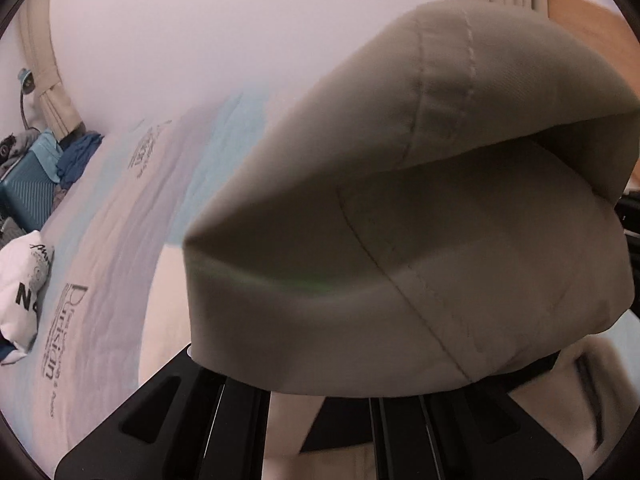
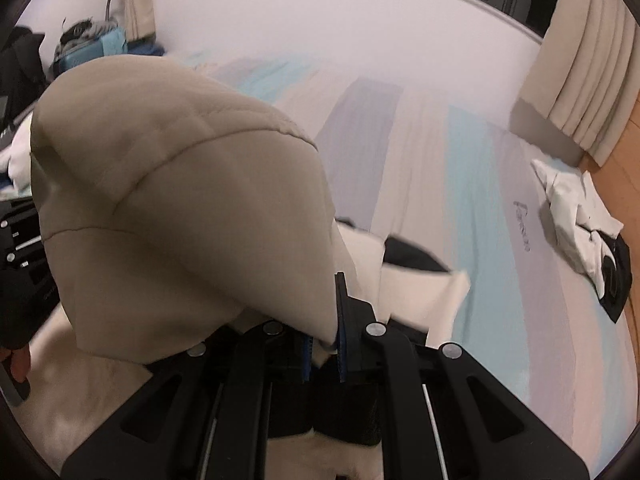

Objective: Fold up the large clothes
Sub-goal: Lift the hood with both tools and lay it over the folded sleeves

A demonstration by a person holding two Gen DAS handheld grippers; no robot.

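Observation:
A beige garment (image 1: 420,208) with stitched seams fills the left wrist view, draped over my left gripper (image 1: 328,376) and hiding its fingertips; the jaws are shut on the cloth. In the right wrist view the same beige garment (image 2: 176,216) bulges up and to the left over my right gripper (image 2: 326,344). Its blue-padded fingers (image 2: 342,320) are shut on a fold of that cloth. More of the pale garment (image 2: 420,292) lies on the bed below, with a dark patch beside it.
A striped pastel bedsheet (image 2: 460,184) with printed lettering covers the bed. A white printed garment (image 1: 24,292) lies at its left edge, a white and black garment (image 2: 580,232) at its right. A teal suitcase (image 1: 28,192), blue clothes and curtains (image 2: 588,92) stand beyond.

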